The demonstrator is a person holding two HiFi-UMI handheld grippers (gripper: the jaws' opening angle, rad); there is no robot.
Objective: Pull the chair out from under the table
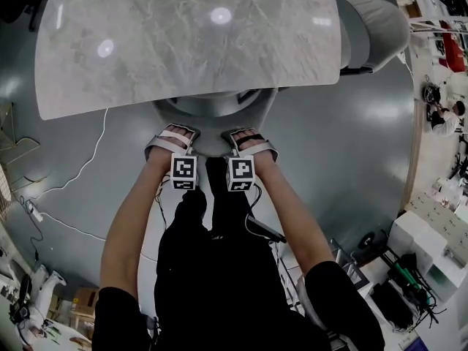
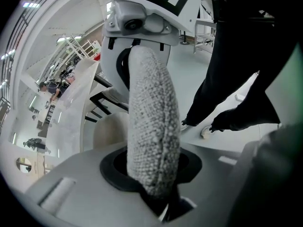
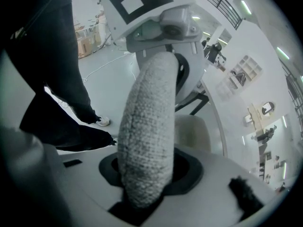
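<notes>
The chair (image 1: 213,110) is grey and stands tucked under the marble table (image 1: 183,35), with only its curved back showing at the near edge. My left gripper (image 1: 172,142) and right gripper (image 1: 252,143) sit side by side on the top of that back. In the left gripper view the nubbly grey chair back rim (image 2: 151,126) runs through my left gripper (image 2: 157,195), whose jaws hold it from both sides. The right gripper view shows the same chair back rim (image 3: 146,126) gripped in my right gripper (image 3: 142,200). Seat and legs are hidden under the table.
A second grey chair (image 1: 374,20) stands at the table's far right corner. White cables (image 1: 73,174) trail over the grey floor at left. The person's legs in black trousers (image 1: 212,218) stand right behind the chair. Shelves and equipment (image 1: 431,247) crowd the right side.
</notes>
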